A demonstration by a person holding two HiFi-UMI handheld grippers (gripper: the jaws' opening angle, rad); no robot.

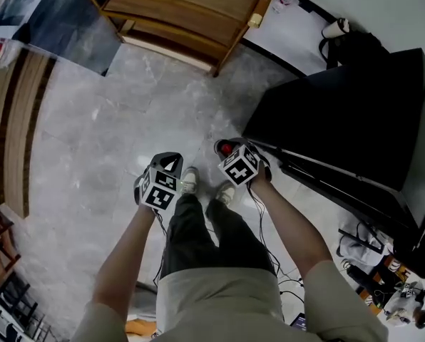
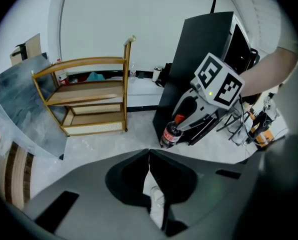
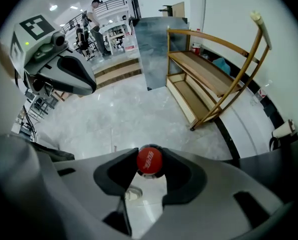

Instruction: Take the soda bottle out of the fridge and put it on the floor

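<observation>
Bare forearms [image 1: 291, 226] reach down to two grippers above the person's shoes [image 1: 190, 180]. Left gripper [image 2: 149, 153] is empty, jaws pressed together. Right gripper [image 3: 150, 156] pinches the red-capped neck of the soda bottle [image 2: 171, 133], out of the black fridge [image 1: 355, 112] at 3 o'clock, its base at or just above the marble floor [image 1: 91, 141]. Placing looks to be in hand: next, seat the bottle upright, then let go. Wooden shelf [image 1: 191, 13] stands at 12 o'clock.
</observation>
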